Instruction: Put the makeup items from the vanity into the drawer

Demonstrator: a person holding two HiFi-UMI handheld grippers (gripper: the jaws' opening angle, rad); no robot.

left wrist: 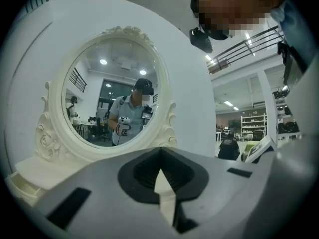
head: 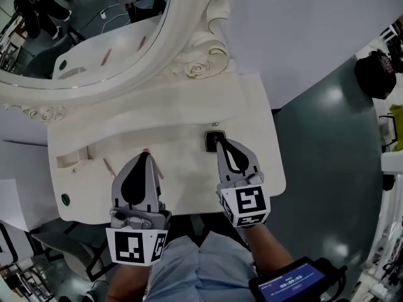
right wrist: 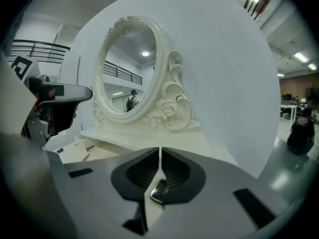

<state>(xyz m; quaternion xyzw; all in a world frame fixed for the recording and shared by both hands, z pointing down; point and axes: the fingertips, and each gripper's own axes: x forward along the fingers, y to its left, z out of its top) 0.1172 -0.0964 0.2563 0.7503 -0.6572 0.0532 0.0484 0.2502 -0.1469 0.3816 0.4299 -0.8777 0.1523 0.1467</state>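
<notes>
On the white vanity top (head: 189, 115) lies a small black square compact (head: 211, 142). My right gripper (head: 220, 141) hovers with its tip just over the compact's right edge, jaws together and holding nothing. Through the gap under those jaws the compact (right wrist: 158, 190) shows in the right gripper view, below the right gripper (right wrist: 159, 151). My left gripper (head: 143, 156) is to the left over the vanity front, jaws together and empty. A pink stick (head: 158, 170) peeks out beside it, and another pink stick (head: 108, 167) lies further left. In its own view the left gripper (left wrist: 159, 156) points towards the oval mirror (left wrist: 114, 93).
A small open box drawer (head: 68, 160) sits at the vanity's left end, with a green knob (head: 65, 199) near the front corner. The ornate mirror frame (head: 201, 49) rises at the back. A screen device (head: 293, 282) hangs by the person's lap. Grey floor lies to the right.
</notes>
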